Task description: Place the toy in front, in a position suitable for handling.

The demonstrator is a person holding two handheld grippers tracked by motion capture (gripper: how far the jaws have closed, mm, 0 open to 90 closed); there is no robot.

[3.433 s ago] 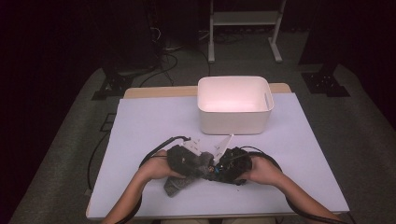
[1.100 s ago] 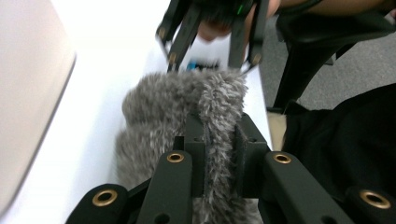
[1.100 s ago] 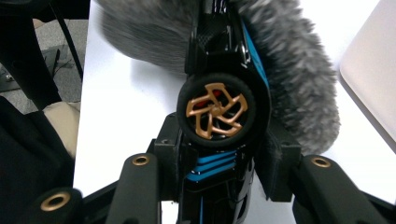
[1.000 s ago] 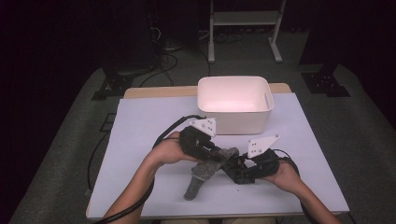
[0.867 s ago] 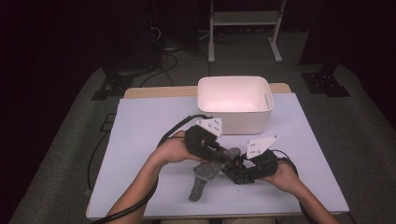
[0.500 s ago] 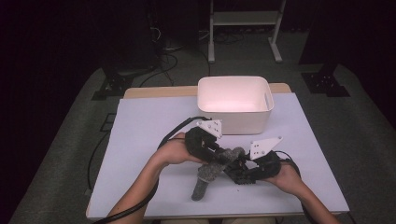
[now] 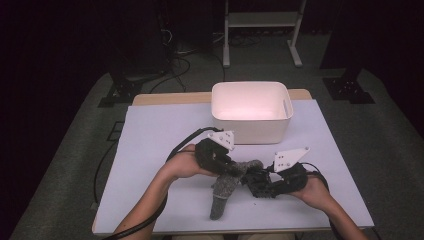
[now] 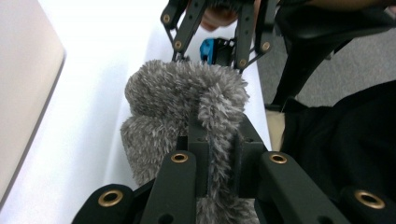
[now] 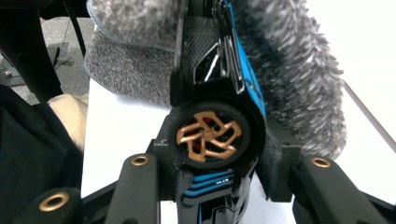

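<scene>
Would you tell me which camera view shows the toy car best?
The right gripper view: the black-and-blue toy car sits close up, its bronze wheel clear. The left gripper view shows a blue sliver behind the grey sock; in the high view it cannot be made out.

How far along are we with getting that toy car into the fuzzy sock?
Done: left hand-held gripper grips the grey sock's cuff, right hand-held gripper holds the toy car at its opening. In hand: pushing it in. Left: probably moving both into the white bin.
</scene>
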